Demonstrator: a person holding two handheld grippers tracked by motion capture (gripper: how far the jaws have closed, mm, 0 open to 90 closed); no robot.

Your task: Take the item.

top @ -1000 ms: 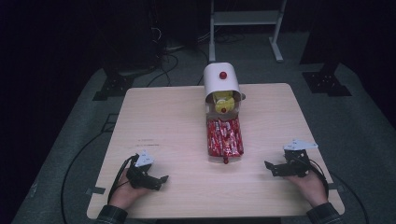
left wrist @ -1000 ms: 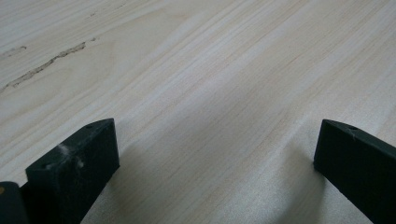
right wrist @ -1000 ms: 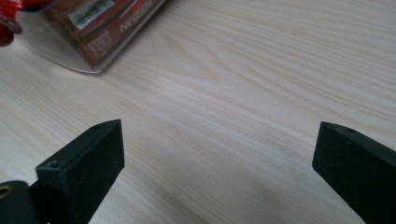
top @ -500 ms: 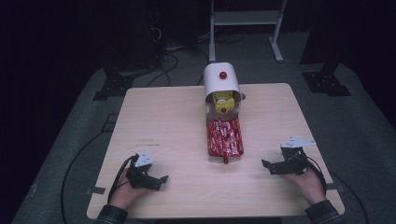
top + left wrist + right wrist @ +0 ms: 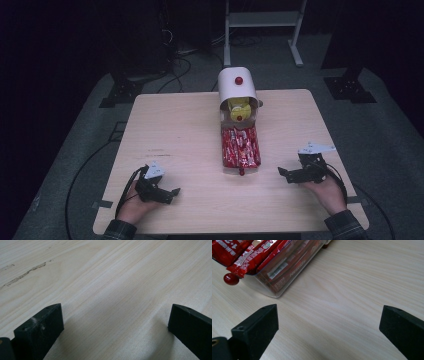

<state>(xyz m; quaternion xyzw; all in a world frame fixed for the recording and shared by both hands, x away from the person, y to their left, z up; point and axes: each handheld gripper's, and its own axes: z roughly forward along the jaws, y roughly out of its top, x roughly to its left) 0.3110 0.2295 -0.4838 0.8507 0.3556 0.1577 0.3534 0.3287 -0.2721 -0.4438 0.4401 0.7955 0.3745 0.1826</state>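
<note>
1. The clear tray of red packets is getting cut off at the top and left edges of the right gripper view, so I'm only seeing its near corner there. In the high view the tray is sitting mid-table, running from a white domed box back toward the person.
2. Writing: one packet is showing "1+2" in white at the very top left, cropped. Through the tray wall I'm making out a barcode label and what's looking like "NESCAFE" upside down, but it's faint, so not swearing by it. The rest of the print is too blurry.
3. A small red knob is sticking out at the tray's near end, right under a packet tip.
4. Inside the white box something yellow is peeking out with a red dot on it; I can't tell what it is. Another red knob is sitting on the dome.
5. The right gripper is resting near the right edge of the table, jaws spread wide with nothing between them, pointing at the tray but well apart from it.
6. The left gripper is lying near the front left, jaws also gaping wide and holding nothing, just bare wood with a scuff mark in front.
</note>
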